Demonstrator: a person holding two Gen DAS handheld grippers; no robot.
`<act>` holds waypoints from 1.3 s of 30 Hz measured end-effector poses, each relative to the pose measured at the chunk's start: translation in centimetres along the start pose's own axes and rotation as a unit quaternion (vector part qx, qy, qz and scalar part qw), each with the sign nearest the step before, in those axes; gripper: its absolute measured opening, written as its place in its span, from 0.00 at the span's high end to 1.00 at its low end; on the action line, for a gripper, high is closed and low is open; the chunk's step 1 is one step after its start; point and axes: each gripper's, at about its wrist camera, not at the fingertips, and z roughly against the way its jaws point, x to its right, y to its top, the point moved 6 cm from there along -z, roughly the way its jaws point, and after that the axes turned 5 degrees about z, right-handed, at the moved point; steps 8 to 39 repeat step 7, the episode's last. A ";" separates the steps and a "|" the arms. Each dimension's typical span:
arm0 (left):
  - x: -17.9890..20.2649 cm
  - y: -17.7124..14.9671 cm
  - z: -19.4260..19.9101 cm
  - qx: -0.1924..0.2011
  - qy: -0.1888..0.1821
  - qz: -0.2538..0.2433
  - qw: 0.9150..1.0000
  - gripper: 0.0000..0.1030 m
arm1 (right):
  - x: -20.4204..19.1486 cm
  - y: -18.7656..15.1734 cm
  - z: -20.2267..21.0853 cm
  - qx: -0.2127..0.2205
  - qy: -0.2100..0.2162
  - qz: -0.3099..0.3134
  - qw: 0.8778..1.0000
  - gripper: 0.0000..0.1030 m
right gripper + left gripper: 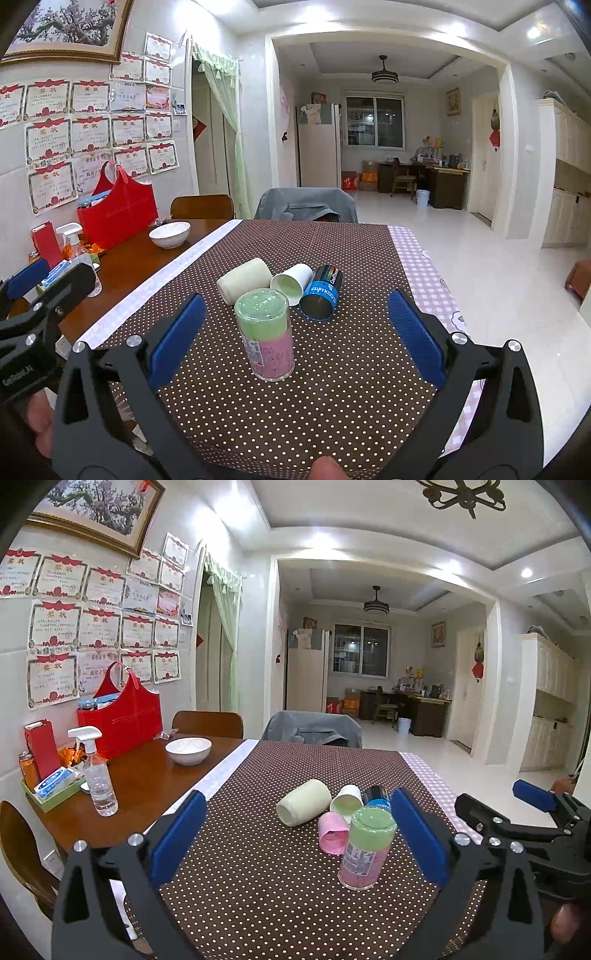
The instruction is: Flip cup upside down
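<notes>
Both your hand-held grippers, left [299, 838] and right [295, 332], hang open; the clear green-and-pink plastic cup [266, 334], centre frame, already stands inverted.

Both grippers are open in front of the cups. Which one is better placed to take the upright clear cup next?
Right, probably. In its view the clear cup stands almost centred between the open right gripper. In the left view the same cup sits off to the right side of the left gripper, near one finger.
</notes>
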 end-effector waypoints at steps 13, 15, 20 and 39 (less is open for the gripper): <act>0.2 0.0 -0.3 0.000 0.010 -0.008 1.000 0.05 | -0.1 0.0 0.1 0.003 0.000 0.002 1.000 0.06; 0.2 0.0 -0.3 0.000 0.010 -0.008 1.000 0.05 | -0.1 0.0 0.1 0.003 0.000 0.002 1.000 0.06; 0.2 0.0 -0.3 0.000 0.010 -0.008 1.000 0.05 | -0.1 0.0 0.1 0.003 0.000 0.002 1.000 0.06; 0.2 0.0 -0.3 0.000 0.010 -0.008 1.000 0.05 | -0.1 0.0 0.1 0.003 0.000 0.002 1.000 0.06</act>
